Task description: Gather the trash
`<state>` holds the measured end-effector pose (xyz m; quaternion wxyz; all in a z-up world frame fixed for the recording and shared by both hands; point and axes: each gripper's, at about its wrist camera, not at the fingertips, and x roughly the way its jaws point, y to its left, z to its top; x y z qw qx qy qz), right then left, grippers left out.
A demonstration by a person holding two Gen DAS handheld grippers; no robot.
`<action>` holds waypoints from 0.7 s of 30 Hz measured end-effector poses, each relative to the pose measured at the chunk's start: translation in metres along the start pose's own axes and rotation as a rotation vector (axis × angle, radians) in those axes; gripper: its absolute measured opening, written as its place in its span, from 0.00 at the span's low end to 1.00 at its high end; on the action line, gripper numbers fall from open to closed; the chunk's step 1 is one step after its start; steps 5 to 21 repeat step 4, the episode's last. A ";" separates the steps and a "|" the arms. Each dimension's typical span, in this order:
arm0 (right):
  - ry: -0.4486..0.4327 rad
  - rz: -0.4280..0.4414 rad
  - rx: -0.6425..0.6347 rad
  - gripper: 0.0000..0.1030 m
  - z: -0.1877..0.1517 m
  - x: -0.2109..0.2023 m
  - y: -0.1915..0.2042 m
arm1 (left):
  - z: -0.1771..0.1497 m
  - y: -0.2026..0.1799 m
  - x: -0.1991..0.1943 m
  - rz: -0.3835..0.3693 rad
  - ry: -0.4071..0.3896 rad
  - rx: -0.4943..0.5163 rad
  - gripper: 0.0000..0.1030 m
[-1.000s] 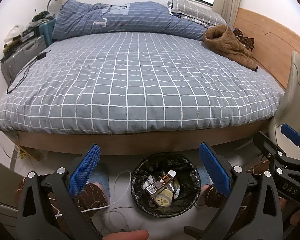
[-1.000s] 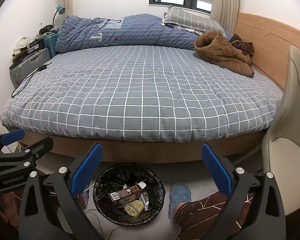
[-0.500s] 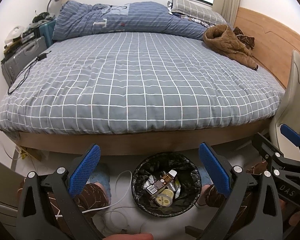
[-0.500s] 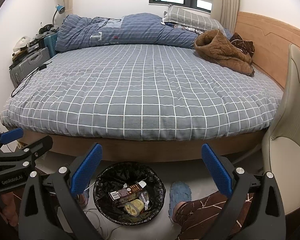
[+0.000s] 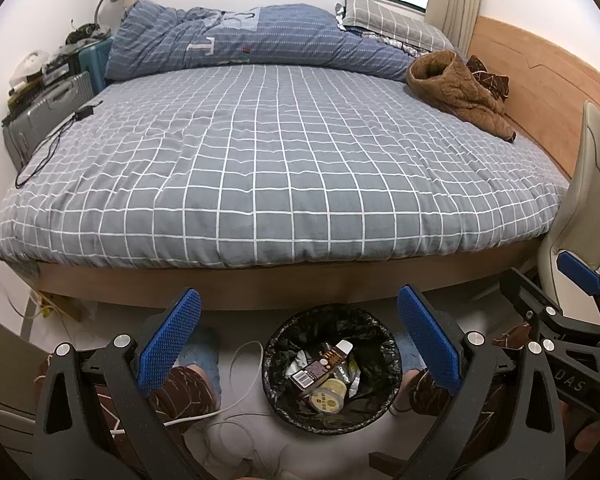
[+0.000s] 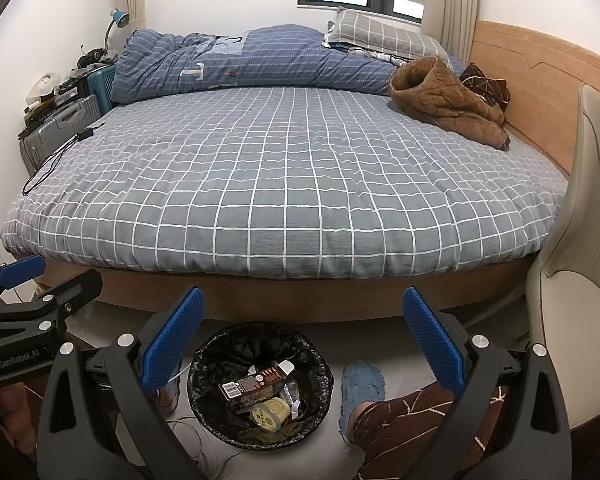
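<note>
- Two grippers are in view: the left gripper [image 5: 298, 344] and the right gripper [image 6: 304, 342], each with two blue-padded fingers spread wide and nothing between them.
- One round bin lined with a black plastic bag [image 5: 332, 368] stands on the pale floor [image 5: 244, 320] just in front of the wooden bed frame, between the person's two feet in blue slippers [image 6: 362, 384].
- The collected trash lies inside that bin: one brown drink carton with a white cap and a barcode [image 6: 256, 386], one round yellow-lidded tub [image 6: 270, 412], and crumpled silvery and white wrappers [image 5: 354, 374] whose number I cannot count.
- One wide bed with a grey white-checked cover [image 5: 280, 168] fills the middle; on it lie one rolled blue quilt [image 5: 252, 40], one grey checked pillow [image 5: 392, 22] and one brown fleece garment [image 5: 452, 84].
- One cream chair [image 6: 572, 280] stands at the right and is cut off by the frame edge.
- Compared with a second ago, almost nothing differs: bin, trash and both grippers sit in the same places, the jaws as wide as before.
- White cables [image 5: 236, 400] trail on the floor beside the bin; their ends are hidden behind the left gripper's body.
- The clutter on the grey suitcase [image 5: 48, 108] at the far left is probably small household items, too tiny to name.
</note>
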<state>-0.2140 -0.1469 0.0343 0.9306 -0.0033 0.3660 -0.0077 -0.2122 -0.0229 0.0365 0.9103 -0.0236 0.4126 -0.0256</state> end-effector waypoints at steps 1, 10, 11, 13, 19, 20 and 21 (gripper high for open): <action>0.000 0.000 0.000 0.93 -0.001 0.000 0.001 | 0.000 0.001 0.000 -0.002 -0.001 -0.002 0.94; 0.001 0.000 0.000 0.93 0.000 0.000 0.000 | 0.000 0.001 0.000 0.000 -0.001 -0.011 0.94; 0.001 0.000 0.000 0.93 0.000 0.000 0.000 | 0.000 0.001 0.000 0.000 -0.001 -0.011 0.94; 0.001 0.000 0.000 0.93 0.000 0.000 0.000 | 0.000 0.001 0.000 0.000 -0.001 -0.011 0.94; 0.001 0.000 0.000 0.93 0.000 0.000 0.000 | 0.000 0.001 0.000 0.000 -0.001 -0.011 0.94; 0.001 0.000 0.000 0.93 0.000 0.000 0.000 | 0.000 0.001 0.000 0.000 -0.001 -0.011 0.94; 0.001 0.000 0.000 0.93 0.000 0.000 0.000 | 0.000 0.001 0.000 0.000 -0.001 -0.011 0.94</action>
